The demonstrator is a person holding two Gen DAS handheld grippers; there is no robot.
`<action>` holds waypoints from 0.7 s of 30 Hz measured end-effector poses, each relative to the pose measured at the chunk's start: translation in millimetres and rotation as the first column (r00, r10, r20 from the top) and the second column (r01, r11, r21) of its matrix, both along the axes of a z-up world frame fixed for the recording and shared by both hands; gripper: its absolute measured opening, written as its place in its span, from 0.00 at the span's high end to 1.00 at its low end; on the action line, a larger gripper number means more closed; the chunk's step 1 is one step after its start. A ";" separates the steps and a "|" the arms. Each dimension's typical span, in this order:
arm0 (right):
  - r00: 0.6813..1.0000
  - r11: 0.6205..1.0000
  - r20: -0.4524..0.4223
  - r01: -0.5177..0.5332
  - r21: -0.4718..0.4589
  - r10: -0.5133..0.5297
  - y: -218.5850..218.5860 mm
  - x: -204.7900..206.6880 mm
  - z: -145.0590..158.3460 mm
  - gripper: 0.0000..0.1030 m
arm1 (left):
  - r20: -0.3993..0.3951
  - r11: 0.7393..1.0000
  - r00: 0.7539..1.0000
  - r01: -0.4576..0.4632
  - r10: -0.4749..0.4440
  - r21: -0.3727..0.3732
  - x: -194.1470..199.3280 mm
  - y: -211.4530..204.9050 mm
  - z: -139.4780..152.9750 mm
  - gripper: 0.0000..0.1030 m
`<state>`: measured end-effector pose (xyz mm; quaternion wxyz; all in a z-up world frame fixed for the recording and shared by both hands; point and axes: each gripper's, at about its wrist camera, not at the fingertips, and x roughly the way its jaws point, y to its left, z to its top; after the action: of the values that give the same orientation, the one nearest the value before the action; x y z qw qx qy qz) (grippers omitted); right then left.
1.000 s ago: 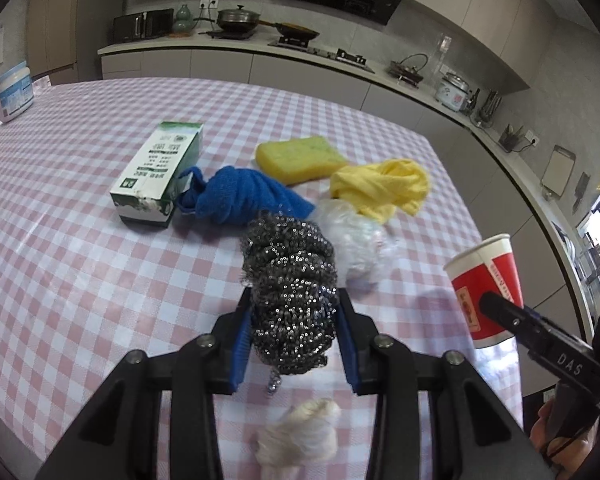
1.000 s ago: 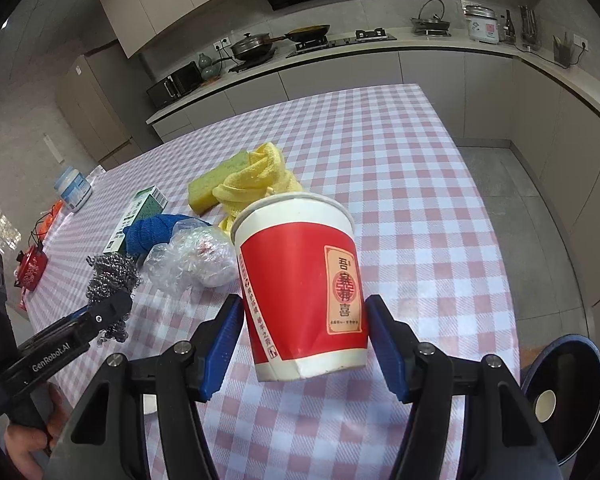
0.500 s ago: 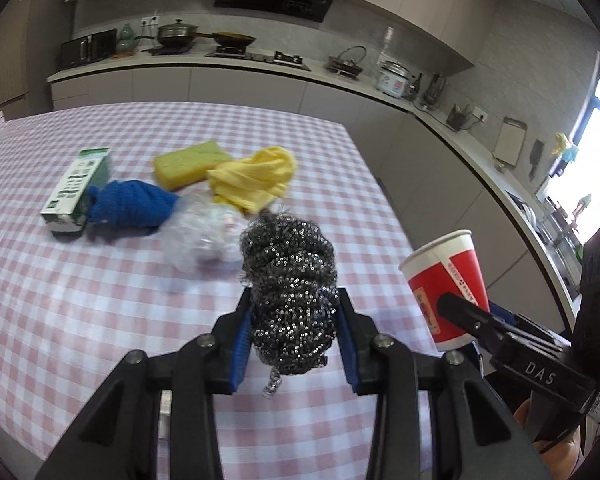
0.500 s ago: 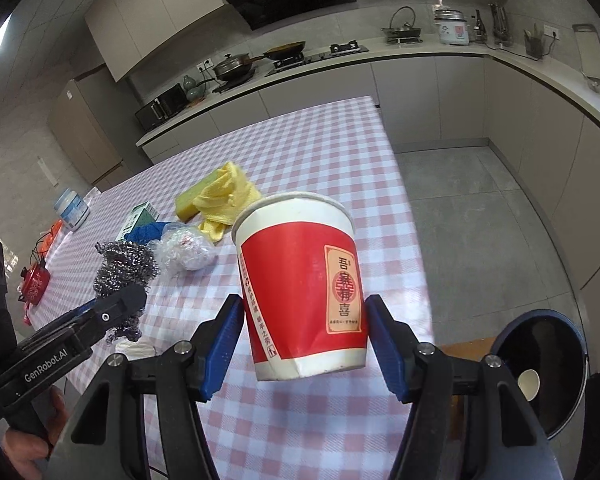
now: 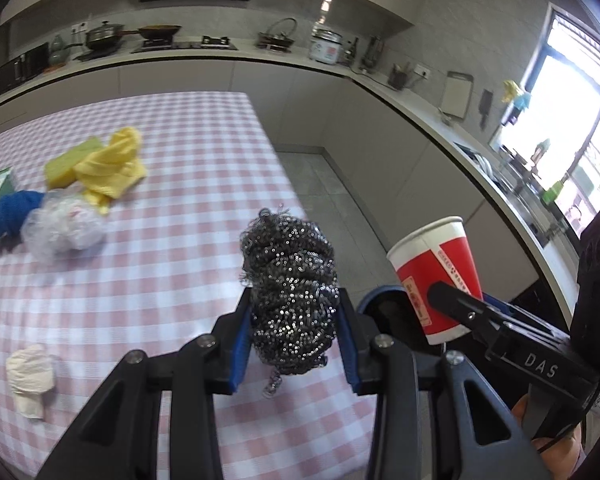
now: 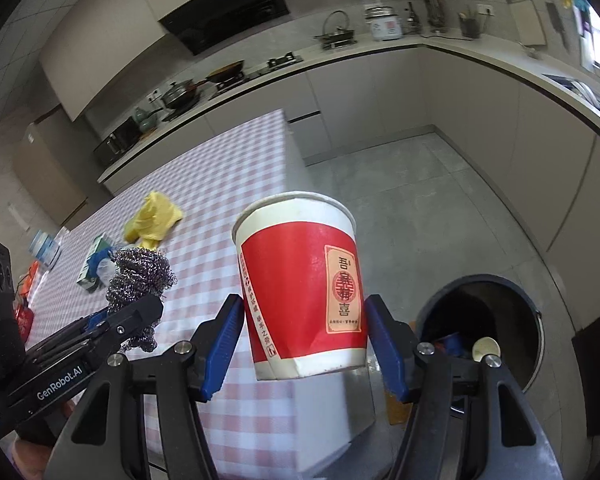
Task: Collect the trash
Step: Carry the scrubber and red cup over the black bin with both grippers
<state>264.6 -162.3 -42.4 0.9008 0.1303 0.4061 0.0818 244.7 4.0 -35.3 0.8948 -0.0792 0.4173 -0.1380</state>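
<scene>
Over the surface (image 5: 188, 184) edge, your left tongs (image 5: 296, 340) grip a scourer (image 5: 290, 292), your right tongs (image 6: 304, 340) a cup (image 6: 300, 292); neither binned. Bin (image 6: 516, 292) waits below; five items remain.

Sponge (image 5: 71, 161) and cloth (image 5: 112, 170) lie on the table (image 5: 188, 208); bin (image 6: 496, 320) stands beside it.
</scene>
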 end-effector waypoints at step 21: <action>0.953 0.957 -0.089 0.289 -0.023 -0.290 -160.7 -50.2 -37.2 0.38 | -0.076 0.956 0.953 0.294 -0.293 0.001 8.3 -156.2 -23.7 0.62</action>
<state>214.4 -323.0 -79.6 0.8842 0.1874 0.4237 -0.0592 252.9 -152.2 -59.1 0.8485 -0.0162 0.4584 -0.2638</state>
